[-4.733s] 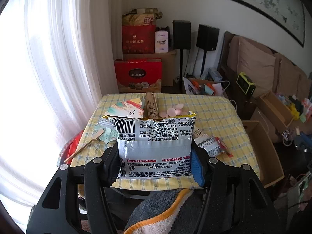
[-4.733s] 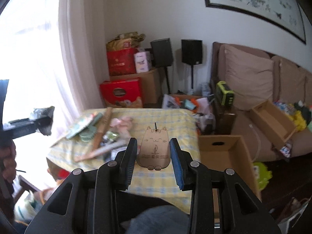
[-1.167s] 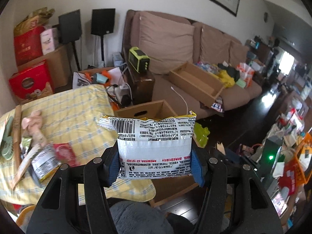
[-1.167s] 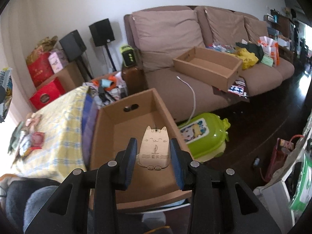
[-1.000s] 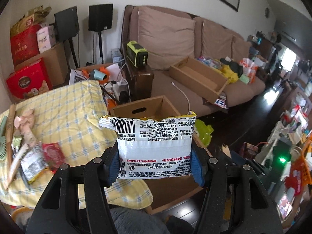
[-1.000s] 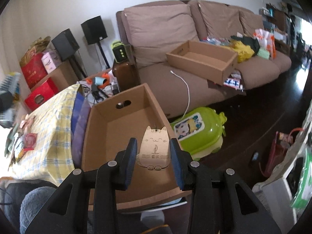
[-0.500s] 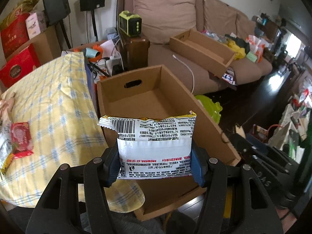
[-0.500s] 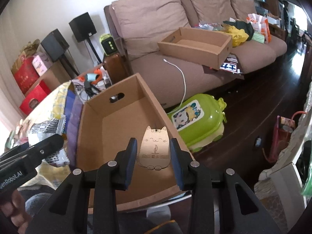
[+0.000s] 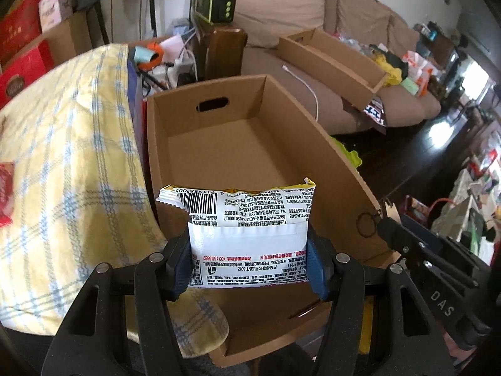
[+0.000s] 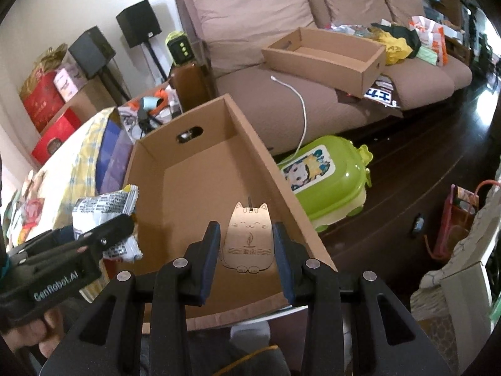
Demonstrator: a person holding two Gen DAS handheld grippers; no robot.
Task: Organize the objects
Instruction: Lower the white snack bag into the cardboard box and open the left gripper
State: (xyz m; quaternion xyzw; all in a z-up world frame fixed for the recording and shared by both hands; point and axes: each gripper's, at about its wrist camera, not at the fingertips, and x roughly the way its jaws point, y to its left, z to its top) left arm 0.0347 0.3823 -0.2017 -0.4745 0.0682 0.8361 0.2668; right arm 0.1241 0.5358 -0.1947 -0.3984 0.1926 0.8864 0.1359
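From the left wrist camera, my left gripper (image 9: 249, 260) clamps the snack packet (image 9: 247, 235) by its sides, and I now hold it over the near end of the open cardboard box (image 9: 313, 131), lower than a second ago, with the checked tablecloth (image 9: 69, 169) alongside. From the right wrist camera, my right gripper (image 10: 247, 250) pinches the wooden cat tag (image 10: 247, 238) between its pads, hanging above the same box, slightly nearer its floor than before; a brown sofa (image 10: 281, 31) lies beyond.

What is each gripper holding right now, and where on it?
Left gripper: white printed snack packet, lower side edges. Right gripper: cat-shaped wooden tag, lower sides.
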